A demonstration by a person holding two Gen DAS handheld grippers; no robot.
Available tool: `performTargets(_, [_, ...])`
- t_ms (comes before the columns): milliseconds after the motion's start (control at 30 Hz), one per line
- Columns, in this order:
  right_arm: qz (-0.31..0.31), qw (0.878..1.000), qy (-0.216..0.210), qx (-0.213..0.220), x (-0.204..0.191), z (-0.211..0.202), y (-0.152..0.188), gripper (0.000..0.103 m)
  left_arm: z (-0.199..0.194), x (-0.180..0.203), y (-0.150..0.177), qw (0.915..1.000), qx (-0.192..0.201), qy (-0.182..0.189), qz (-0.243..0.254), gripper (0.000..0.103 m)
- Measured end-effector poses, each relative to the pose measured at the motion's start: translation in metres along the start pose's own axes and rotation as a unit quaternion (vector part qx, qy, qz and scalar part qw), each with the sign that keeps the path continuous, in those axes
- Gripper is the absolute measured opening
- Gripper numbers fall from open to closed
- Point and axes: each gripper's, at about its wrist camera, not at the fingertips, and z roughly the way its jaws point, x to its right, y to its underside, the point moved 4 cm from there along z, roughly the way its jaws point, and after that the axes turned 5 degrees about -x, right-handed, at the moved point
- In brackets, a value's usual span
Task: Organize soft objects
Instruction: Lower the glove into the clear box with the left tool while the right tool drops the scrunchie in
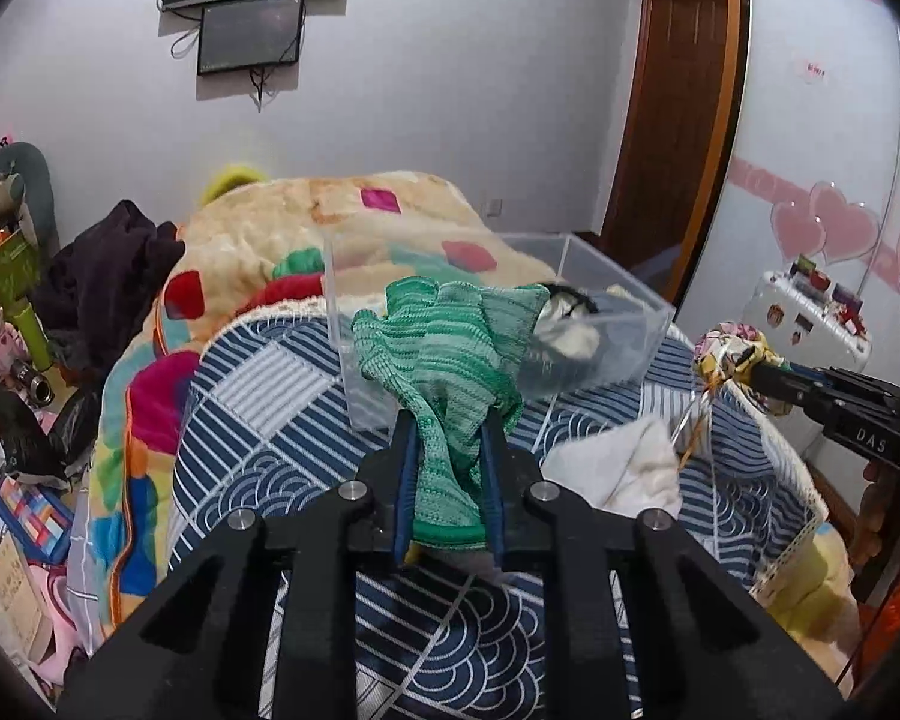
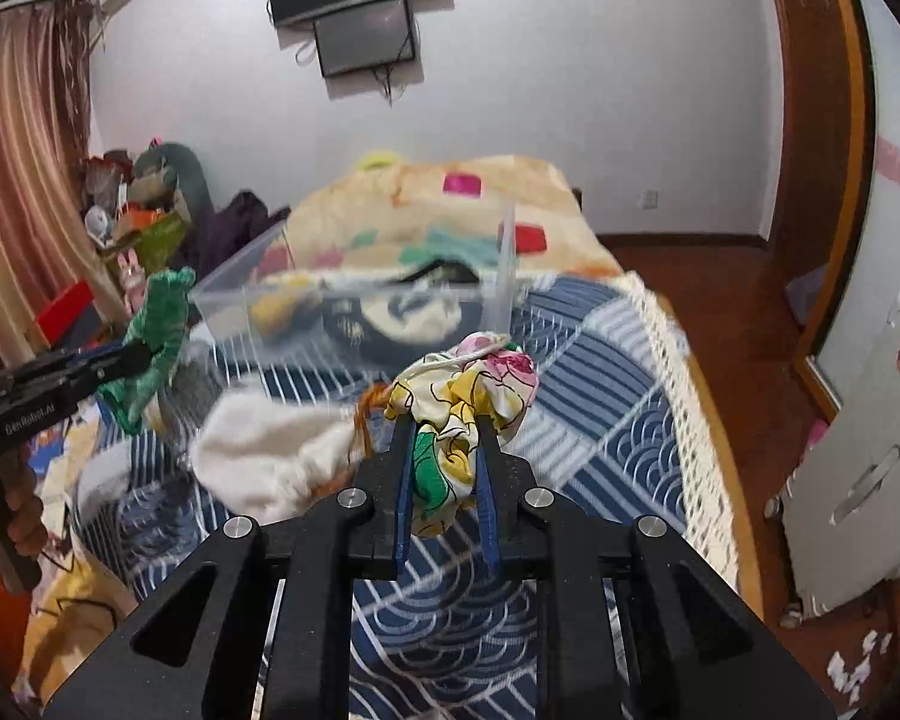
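Note:
My left gripper [image 1: 447, 420] is shut on a green knitted cloth [image 1: 444, 354] and holds it just in front of a clear plastic box [image 1: 630, 348] on the bed. The box holds a black and cream soft item [image 1: 570, 330]. My right gripper [image 2: 444, 420] is shut on a bunched floral cloth [image 2: 468, 390] of yellow, pink and green, held above the bed. The left gripper with the green cloth [image 2: 156, 330] also shows at the left of the right wrist view. The right gripper with the floral cloth [image 1: 732, 354] shows at the right of the left wrist view.
A white fluffy cloth [image 1: 624, 468] lies on the blue patterned bedspread [image 1: 258, 420] between the grippers. A colourful blanket [image 1: 330, 222] is heaped behind the box. Clutter fills the floor at the left [image 1: 12, 480]. A white cabinet [image 2: 858, 480] stands right of the bed.

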Motion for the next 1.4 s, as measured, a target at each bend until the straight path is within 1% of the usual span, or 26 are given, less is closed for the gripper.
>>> performTargets(167, [-0.003, 0.999, -0.004, 0.038, -0.006, -0.007, -0.026, 0.016, -0.007, -0.002, -0.016, 0.9997, 0.022, 0.007, -0.006, 0.019])
performTargets(367, [-0.018, 0.997, -0.010, 0.068, -0.020, -0.008, -0.047, 0.016, -0.007, -0.003, -0.036, 0.9992, 0.039, 0.010, -0.005, 0.019])
performTargets(500, [-0.023, 0.996, -0.013, 0.083, -0.027, -0.007, -0.061, 0.016, 0.002, -0.003, -0.050, 0.9990, 0.042, 0.011, -0.006, 0.019])
performTargets(600, [-0.028, 0.995, -0.014, 0.092, -0.030, -0.003, -0.070, 0.016, 0.011, -0.002, -0.062, 0.9991, 0.043, 0.002, -0.003, 0.019])
performTargets(733, [-0.032, 0.995, -0.017, 0.096, -0.034, 0.006, -0.080, 0.016, 0.026, 0.000, -0.075, 0.9992, 0.040, 0.001, 0.001, 0.019])
performTargets(833, [-0.036, 0.995, -0.020, 0.093, -0.036, 0.015, -0.085, 0.016, 0.042, 0.003, -0.086, 0.9996, 0.029, -0.002, 0.004, 0.019])
performTargets(1000, [-0.036, 0.997, -0.024, 0.071, -0.037, 0.037, -0.091, 0.016, 0.070, 0.005, -0.097, 0.9998, 0.005, -0.015, 0.008, 0.019])
performTargets(1100, [-0.036, 0.998, -0.031, 0.051, -0.038, 0.052, -0.093, 0.016, 0.090, 0.005, -0.101, 0.9995, -0.019, -0.022, 0.012, 0.019])
performTargets(1233, [-0.035, 0.999, -0.025, 0.020, -0.037, 0.072, -0.093, 0.016, 0.113, 0.004, -0.100, 0.9979, -0.065, -0.003, 0.006, 0.019])
performTargets(1400, [-0.033, 0.999, -0.026, -0.028, -0.036, 0.096, -0.091, 0.016, 0.133, 0.005, -0.093, 0.9948, -0.100, -0.012, 0.016, 0.019])
